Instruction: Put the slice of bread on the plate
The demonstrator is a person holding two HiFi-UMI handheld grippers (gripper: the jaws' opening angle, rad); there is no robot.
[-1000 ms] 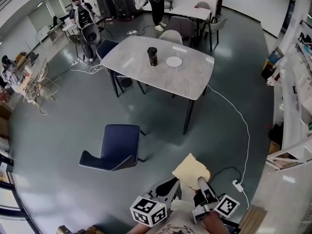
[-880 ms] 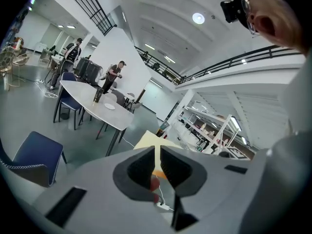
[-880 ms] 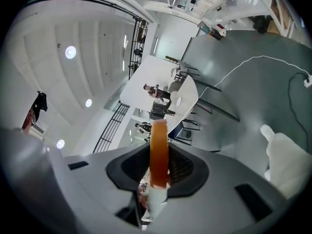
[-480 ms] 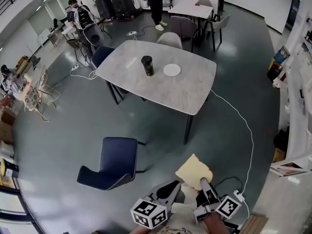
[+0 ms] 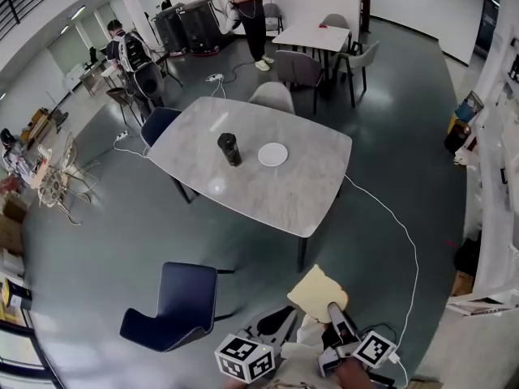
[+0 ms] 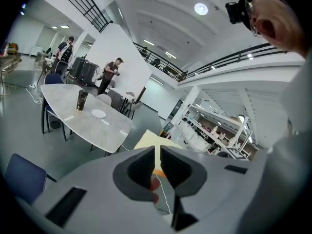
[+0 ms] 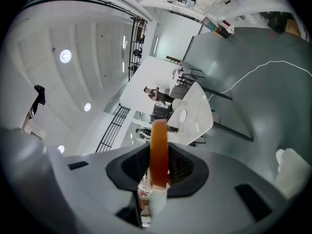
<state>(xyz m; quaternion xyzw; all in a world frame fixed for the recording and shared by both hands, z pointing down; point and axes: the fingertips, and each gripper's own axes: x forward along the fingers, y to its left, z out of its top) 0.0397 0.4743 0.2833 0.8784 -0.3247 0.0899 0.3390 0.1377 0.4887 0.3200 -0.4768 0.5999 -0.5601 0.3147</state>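
The slice of bread (image 5: 316, 292) is pale with a brown crust, and my right gripper (image 5: 333, 310) is shut on it low in the head view. Seen edge-on in the right gripper view, the slice of bread (image 7: 159, 143) stands upright between the pads. My left gripper (image 5: 284, 314) is beside it, shut and empty. In the left gripper view, that gripper (image 6: 157, 152) shows only a thin slit, with the bread (image 6: 146, 140) behind it. The white plate (image 5: 272, 154) lies on the grey table (image 5: 308, 193) ahead, next to a dark tumbler (image 5: 229, 149). Both are far from the grippers.
A blue chair (image 5: 180, 305) stands on the floor to my left, short of the table. A grey chair (image 5: 272, 97) is at the table's far side. A white cable (image 5: 405, 233) runs over the floor on the right. Shelves (image 5: 503, 177) line the right wall; people (image 5: 250, 6) stand at the back.
Both grippers have travelled toward the table with the bread still held in the right one. The table, plate and tumbler now sit lower and larger in the head view.
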